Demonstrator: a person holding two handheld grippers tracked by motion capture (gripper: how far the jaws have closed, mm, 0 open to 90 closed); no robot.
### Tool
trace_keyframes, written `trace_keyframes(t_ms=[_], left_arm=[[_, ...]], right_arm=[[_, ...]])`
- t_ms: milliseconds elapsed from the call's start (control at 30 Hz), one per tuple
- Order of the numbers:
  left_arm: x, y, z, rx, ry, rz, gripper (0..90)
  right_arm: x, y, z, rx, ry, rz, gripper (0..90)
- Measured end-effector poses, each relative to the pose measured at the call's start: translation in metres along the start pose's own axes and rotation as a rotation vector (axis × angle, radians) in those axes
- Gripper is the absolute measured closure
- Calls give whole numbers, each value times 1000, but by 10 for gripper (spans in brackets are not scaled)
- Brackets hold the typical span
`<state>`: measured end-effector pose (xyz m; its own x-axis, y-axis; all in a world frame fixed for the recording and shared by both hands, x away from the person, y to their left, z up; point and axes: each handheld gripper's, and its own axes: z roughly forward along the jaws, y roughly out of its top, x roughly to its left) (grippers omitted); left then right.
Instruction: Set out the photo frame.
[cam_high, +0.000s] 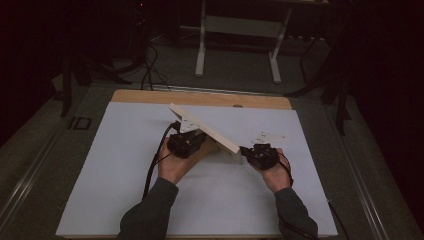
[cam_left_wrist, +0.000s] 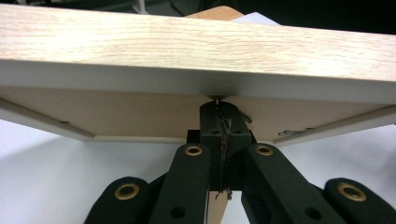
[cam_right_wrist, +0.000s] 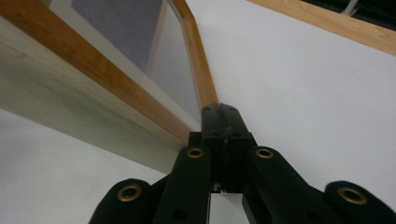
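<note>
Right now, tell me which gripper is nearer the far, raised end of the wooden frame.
Left. The left gripper, jaws shut, sits under the middle of the wooden frame, closer to its raised far end. The right gripper, also shut, is at the frame's low near corner.

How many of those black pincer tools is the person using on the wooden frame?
2. The left gripper is shut under the tilted wooden picture frame, near its middle. The right gripper is shut at the frame's near right corner. Both are above the white table sheet.

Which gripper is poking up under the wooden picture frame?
The left gripper: its shut jaws sit beneath the tilted frame. The right gripper is at the frame's lower end instead.
</note>
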<state>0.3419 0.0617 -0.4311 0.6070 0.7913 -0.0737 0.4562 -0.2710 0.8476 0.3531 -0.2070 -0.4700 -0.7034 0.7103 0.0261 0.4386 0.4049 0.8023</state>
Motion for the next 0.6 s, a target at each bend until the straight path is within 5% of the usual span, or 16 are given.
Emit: trace_keyframes(t_ms=[600], left_arm=[[-3,-1,2,13,-19,11,900]], right_arm=[[15,2,0,11,29,-51,900]])
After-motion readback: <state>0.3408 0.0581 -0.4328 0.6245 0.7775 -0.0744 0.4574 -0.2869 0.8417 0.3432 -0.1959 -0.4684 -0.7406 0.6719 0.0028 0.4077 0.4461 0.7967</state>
